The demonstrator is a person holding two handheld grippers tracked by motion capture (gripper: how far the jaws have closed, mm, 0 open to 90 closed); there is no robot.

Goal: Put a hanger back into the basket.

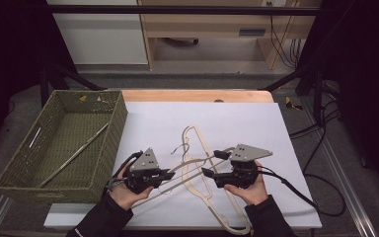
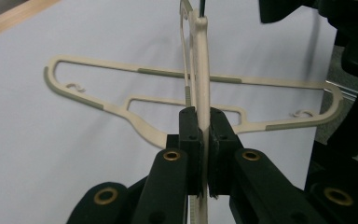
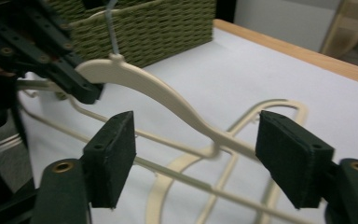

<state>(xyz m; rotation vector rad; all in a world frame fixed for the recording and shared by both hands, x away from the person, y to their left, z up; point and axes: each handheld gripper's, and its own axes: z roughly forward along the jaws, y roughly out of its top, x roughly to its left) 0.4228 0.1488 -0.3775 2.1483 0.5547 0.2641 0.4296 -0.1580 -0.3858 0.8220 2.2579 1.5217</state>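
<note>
A cream hanger [image 1: 193, 163] with a wire hook is held just above the white sheet. My left gripper [image 1: 170, 174] is shut on it; in the left gripper view the jaws [image 2: 203, 119] clamp the hanger [image 2: 204, 88] edge-on. A second cream hanger [image 1: 225, 205] lies flat on the sheet beneath, also seen in the left gripper view [image 2: 121, 65]. My right gripper [image 1: 213, 163] stands open at the held hanger's other arm. In the right gripper view its pads [image 3: 196, 149] are wide apart, with the hanger arm [image 3: 168, 98] passing between them untouched.
A green woven basket [image 1: 118, 128] sits at the table's left with a thin rod [image 1: 76, 153] lying in it. The white sheet [image 1: 246, 123] covers the table up to a wooden back edge [image 1: 197, 95]. Cables trail off the right side.
</note>
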